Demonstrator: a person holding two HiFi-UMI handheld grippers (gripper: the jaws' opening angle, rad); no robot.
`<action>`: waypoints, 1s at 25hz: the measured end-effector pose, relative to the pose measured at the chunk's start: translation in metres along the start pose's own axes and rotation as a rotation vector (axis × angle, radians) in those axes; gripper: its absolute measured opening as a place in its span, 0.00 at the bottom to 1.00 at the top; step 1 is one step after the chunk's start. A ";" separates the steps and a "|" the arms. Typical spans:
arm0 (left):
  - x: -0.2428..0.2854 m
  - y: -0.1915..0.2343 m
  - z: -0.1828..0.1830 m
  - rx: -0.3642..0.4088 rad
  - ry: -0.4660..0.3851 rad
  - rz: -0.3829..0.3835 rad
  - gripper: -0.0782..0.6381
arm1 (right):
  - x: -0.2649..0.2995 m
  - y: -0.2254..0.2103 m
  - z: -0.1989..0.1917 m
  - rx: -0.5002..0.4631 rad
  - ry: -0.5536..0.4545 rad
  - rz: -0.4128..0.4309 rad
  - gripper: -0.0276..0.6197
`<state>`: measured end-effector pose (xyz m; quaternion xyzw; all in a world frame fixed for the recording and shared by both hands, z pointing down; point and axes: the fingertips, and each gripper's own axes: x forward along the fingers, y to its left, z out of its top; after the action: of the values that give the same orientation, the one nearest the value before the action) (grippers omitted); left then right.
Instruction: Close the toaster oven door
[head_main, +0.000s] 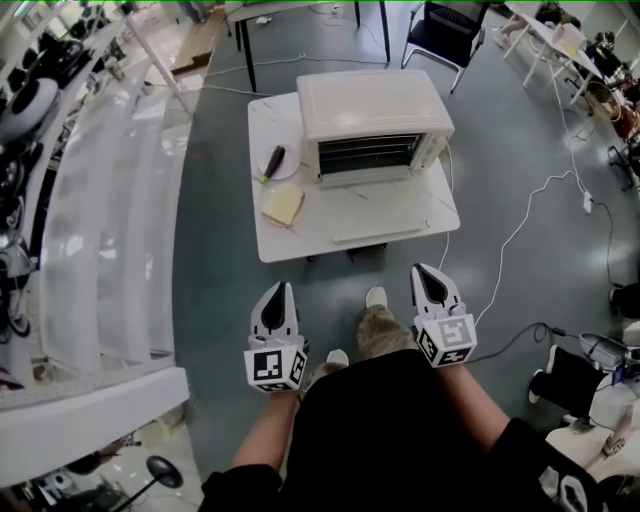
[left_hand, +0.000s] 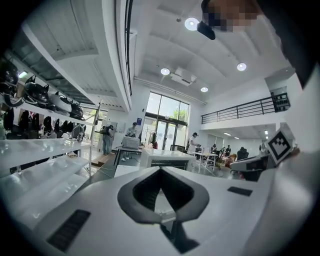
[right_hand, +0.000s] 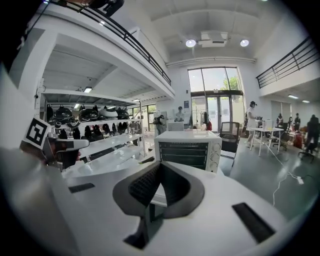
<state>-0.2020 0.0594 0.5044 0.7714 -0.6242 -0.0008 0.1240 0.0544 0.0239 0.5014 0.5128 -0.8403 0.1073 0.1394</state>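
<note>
A cream toaster oven (head_main: 370, 110) stands on a small white table (head_main: 300, 240) ahead of me. Its glass door (head_main: 375, 205) hangs open, folded down flat over the tabletop, with the handle (head_main: 380, 236) near the front edge. The racks show inside. The oven also appears in the left gripper view (left_hand: 167, 159) and in the right gripper view (right_hand: 187, 150). My left gripper (head_main: 281, 292) and right gripper (head_main: 424, 270) are held low near my body, well short of the table. Both are shut and hold nothing.
A slice of bread (head_main: 283, 205) and a plate with a dark-handled knife (head_main: 277, 162) lie on the table left of the oven. A power cable (head_main: 520, 230) trails across the floor at the right. White shelving (head_main: 100, 200) runs along the left. A black chair (head_main: 445, 30) stands behind.
</note>
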 end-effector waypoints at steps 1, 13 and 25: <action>0.008 -0.001 0.001 0.008 0.007 0.008 0.13 | 0.005 -0.007 0.000 -0.001 0.005 0.007 0.08; 0.095 -0.017 -0.015 -0.069 0.078 0.108 0.13 | 0.068 -0.108 0.013 0.054 0.039 0.016 0.08; 0.143 -0.041 -0.052 -0.055 0.196 0.116 0.13 | 0.104 -0.142 0.006 0.057 0.055 0.127 0.08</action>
<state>-0.1234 -0.0603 0.5689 0.7268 -0.6523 0.0647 0.2052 0.1352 -0.1287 0.5369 0.4592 -0.8635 0.1540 0.1406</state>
